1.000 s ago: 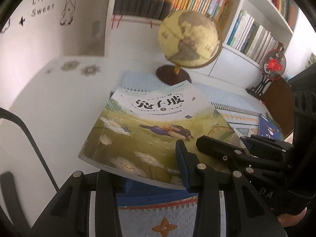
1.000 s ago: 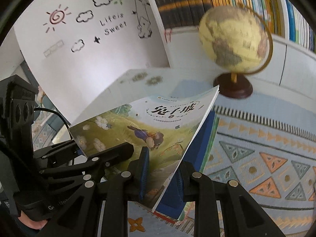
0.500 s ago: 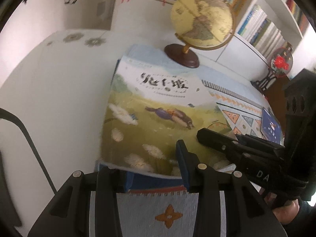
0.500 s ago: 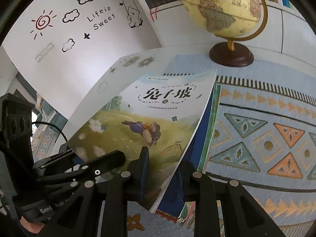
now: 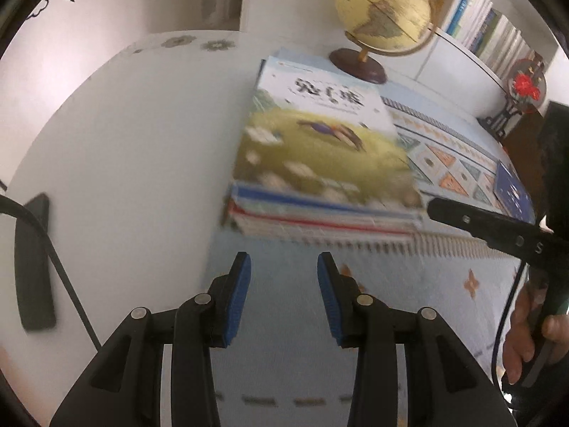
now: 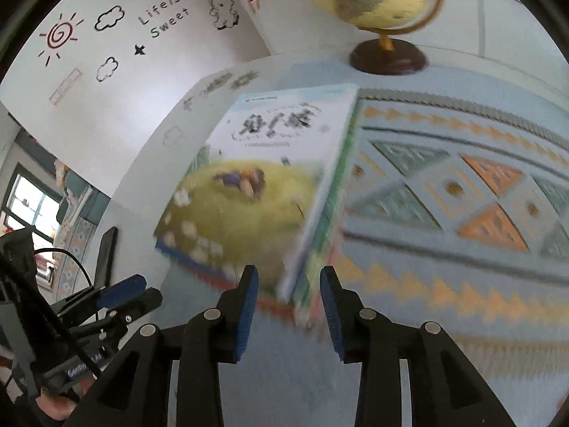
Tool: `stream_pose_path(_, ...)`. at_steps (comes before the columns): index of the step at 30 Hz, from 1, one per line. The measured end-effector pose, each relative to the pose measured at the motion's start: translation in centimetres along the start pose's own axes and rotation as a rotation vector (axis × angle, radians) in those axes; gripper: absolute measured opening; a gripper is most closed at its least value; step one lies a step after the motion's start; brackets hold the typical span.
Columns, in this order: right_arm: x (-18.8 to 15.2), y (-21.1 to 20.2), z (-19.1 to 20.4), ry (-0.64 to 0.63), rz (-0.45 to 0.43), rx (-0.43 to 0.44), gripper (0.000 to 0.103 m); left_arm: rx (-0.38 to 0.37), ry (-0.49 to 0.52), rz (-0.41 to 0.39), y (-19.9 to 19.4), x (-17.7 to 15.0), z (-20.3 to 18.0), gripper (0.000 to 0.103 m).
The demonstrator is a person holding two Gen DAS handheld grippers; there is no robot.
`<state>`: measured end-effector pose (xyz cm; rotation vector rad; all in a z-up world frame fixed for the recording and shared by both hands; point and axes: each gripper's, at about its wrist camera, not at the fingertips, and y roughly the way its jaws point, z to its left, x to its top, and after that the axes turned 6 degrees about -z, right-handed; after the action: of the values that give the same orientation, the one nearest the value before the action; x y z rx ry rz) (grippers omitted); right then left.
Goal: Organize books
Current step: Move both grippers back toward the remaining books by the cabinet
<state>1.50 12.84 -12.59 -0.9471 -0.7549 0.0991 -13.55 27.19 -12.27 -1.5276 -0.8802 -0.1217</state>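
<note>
Picture book [image 5: 320,149] tops the stack toward the globe [image 5: 386,17]; right gripper [image 6: 288,306], opening, straddles its near corner; left gripper [image 5: 283,297], narrowly parted, holds nothing.

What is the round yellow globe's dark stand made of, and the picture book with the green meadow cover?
The globe's dark brown round stand looks like polished wood: it shines slightly. The brass-coloured arc suggests metal. The meadow picture book seems to be paper with a smooth soft cover; blur hides finer detail.
</note>
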Motion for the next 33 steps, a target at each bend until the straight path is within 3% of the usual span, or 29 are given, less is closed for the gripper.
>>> stream_pose_path(2, -1.9, -2.6, -0.9, 0.016, -0.015, -0.027, 0.048, -0.007, 0.021, -0.005, -1.1, -1.0, -1.6, 0.036)
stream_pose_path(8, -7.2, -11.7, -2.7, 0.022, -0.100, -0.157, 0.049, -0.092, 0.151, -0.055, -5.1, -3.0, -10.3, 0.037)
stream_pose_path(10, -9.0, -15.4, -3.1, 0.001, -0.152, -0.244, 0.053, -0.116, 0.215, -0.081, -6.9, -3.8, -13.6, 0.045)
stream_pose_path(12, -10.7, -19.3, -3.4, -0.025, -0.216, -0.353, 0.054, -0.137, 0.277, -0.133, -9.1, -4.6, -17.0, 0.077)
stream_pose_path(14, -12.4, -22.9, -3.6, -0.046, -0.273, -0.464, 0.068, -0.172, 0.322, -0.227, -11.9, -5.7, -20.1, 0.087)
stream_pose_path(17, -15.1, -28.1, -4.2, -0.082, -0.361, -0.630, 0.089, -0.224, 0.375, -0.291, -14.4, -6.7, -24.1, 0.089)
stream_pose_path(20, -17.2, -31.9, -5.6, -0.045, -0.400, -0.728, 0.090, -0.287, 0.401, -0.335, -15.7, -7.9, -27.0, 0.091)
stream_pose_path(23, -18.6, -34.3, -8.3, 0.072, -0.408, -0.750, 0.090, -0.310, 0.456, -0.362, -15.9, -8.6, -29.3, 0.090)
stream_pose_path(28, -19.1, -35.7, -13.8, 0.238, -0.393, -0.766, 0.090, -0.258, 0.555, -0.300, -12.4, -7.1, -33.3, 0.091)
stream_pose_path(33, -17.1, -34.0, -19.0, 0.329, -0.328, -0.742, 0.090, -0.302, 0.541, -0.108, -5.3, -3.8, -36.4, 0.090)
